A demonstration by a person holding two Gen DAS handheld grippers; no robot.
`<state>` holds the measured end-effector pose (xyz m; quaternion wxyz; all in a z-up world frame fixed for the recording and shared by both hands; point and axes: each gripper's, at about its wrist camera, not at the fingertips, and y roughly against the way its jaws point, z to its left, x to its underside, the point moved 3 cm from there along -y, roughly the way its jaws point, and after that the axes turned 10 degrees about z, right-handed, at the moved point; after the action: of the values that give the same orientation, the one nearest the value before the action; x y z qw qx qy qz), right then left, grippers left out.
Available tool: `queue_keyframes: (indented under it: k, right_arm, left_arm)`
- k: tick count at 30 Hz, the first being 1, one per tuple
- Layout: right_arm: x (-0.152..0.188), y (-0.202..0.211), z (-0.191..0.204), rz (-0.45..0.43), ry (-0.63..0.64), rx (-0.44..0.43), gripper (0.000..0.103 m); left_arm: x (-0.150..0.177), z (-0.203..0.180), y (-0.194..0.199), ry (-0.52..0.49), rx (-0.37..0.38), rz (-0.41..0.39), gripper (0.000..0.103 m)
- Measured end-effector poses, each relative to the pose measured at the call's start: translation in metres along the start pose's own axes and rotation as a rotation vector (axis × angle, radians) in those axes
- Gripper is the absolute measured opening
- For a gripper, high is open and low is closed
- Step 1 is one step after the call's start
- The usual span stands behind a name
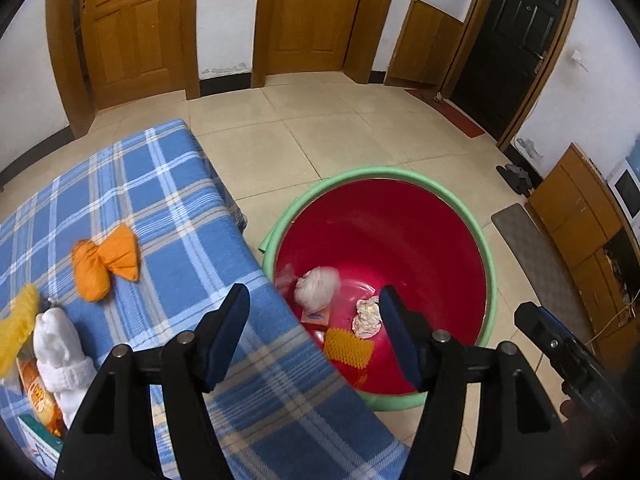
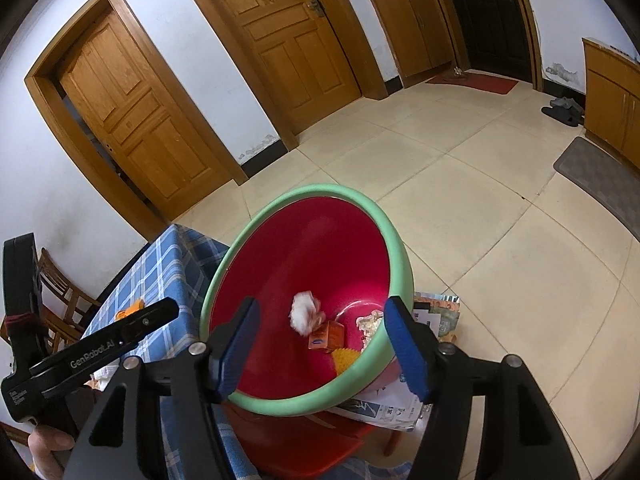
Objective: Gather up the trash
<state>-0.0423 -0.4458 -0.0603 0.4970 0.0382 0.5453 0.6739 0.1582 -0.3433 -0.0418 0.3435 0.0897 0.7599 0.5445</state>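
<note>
White paper wad (image 1: pixel 317 289) lies in basin (image 1: pixel 490 280), beyond spread left tool (image 1: pixel 314 334).

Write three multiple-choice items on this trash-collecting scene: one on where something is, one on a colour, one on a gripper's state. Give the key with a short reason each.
1. Where does the orange bow lie?
A. in the basin
B. on the blue plaid cloth
C. on the floor tiles

2. What colour is the rim of the red basin?
A. green
B. black
C. yellow

3. How do the jaws of the left gripper stand?
A. shut on a box
B. shut on nothing
C. open, nothing between them

Key:
1 B, the bow rests on the cloth, left of the basin.
2 A, a pale green band rings the red inside in both views.
3 C, its blue pads stand well apart with only cloth and basin seen beyond; the white paper wad, orange box and yellow brush lie in the basin.
</note>
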Motion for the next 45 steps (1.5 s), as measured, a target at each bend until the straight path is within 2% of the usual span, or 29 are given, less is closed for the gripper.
queue_keyframes:
  k: [13,20,29,34,45]
  right_arm:
    - [0.013,0.005,0.033,0.031,0.065,-0.051,0.075]
    - [0.022,0.009,0.054,0.042,0.107,-0.074,0.076]
    - [0.033,0.015,0.076,0.042,0.159,-0.094,0.076]
    - [0.035,0.017,0.081,0.044,0.168,-0.101,0.077]
    - [0.041,0.018,0.090,0.050,0.188,-0.117,0.077]
  left_arm:
    - [0.042,0.047,0.035,0.142,-0.013,-0.019,0.068]
    - [0.072,0.084,0.056,0.263,-0.017,-0.032,0.069]
    - [0.104,0.115,0.049,0.369,0.019,0.007,0.069]
    - [0.119,0.123,0.045,0.397,0.014,0.025,0.069]
    - [0.151,0.131,0.061,0.390,-0.007,0.029,0.069]
